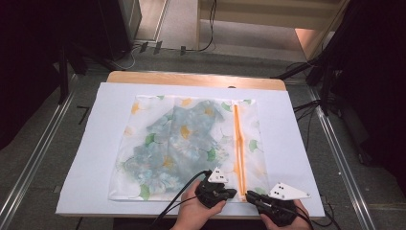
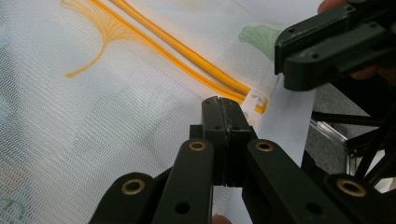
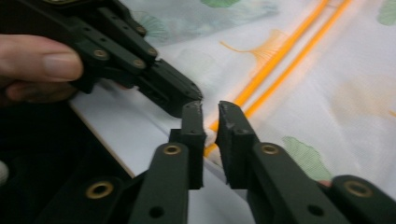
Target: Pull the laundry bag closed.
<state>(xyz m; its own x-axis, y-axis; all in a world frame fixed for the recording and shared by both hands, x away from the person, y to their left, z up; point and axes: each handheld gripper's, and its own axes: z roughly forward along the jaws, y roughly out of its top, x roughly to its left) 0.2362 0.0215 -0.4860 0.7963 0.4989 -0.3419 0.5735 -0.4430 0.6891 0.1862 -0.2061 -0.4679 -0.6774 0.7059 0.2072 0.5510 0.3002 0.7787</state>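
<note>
A white mesh bag [image 1: 143,182] printed with ginkgo leaves lies flat on the table, a blue-green floral garment [image 1: 177,139] inside it. An orange zipper [image 1: 238,143] runs down its right side toward me. My left gripper [image 2: 225,100] is shut, its tip resting on the mesh just short of the white zipper pull [image 2: 254,100]. No fabric is visible between its jaws. My right gripper [image 3: 210,109] is open by a narrow gap that straddles the zipper pull [image 3: 211,136] at the bag's near corner. Both grippers, left [image 1: 234,192] and right [image 1: 249,195], meet tip to tip.
A white sheet [image 1: 86,158] covers the wooden table [image 1: 191,77], and the bag's near edge lies close to the front edge. Metal floor rails [image 1: 33,163] run along both sides. Dark stands and cables [image 1: 321,72] are behind the table.
</note>
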